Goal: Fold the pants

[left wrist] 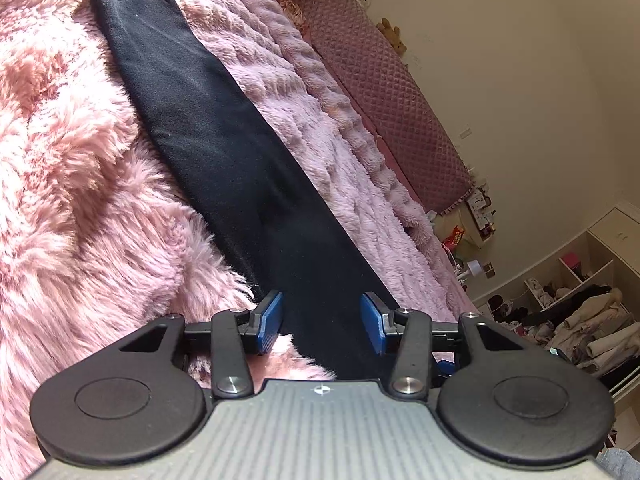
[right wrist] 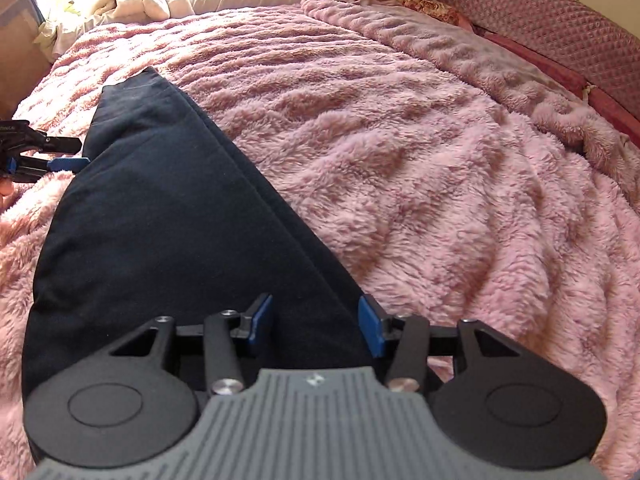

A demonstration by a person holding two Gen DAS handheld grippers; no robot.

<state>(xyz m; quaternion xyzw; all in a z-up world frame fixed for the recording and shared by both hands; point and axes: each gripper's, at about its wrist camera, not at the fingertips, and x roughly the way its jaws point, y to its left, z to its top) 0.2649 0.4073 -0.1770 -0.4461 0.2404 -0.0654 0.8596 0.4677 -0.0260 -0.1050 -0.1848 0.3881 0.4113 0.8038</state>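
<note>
Black pants (left wrist: 208, 136) lie flat on a fluffy pink blanket (left wrist: 72, 184), folded lengthwise into a long strip. In the left wrist view my left gripper (left wrist: 322, 320) is open, its blue pads on either side of the near end of the strip. In the right wrist view the pants (right wrist: 160, 216) widen toward the camera, and my right gripper (right wrist: 316, 322) is open over their near edge. The left gripper (right wrist: 60, 164) also shows at the far left edge of that view, beside the pants' narrow end.
A quilted pink headboard (left wrist: 384, 80) runs along the bed's far side. Pillows and bunched white cloth (right wrist: 144, 0) sit at the bed's top. Shelves with clothes (left wrist: 580, 312) stand by the wall.
</note>
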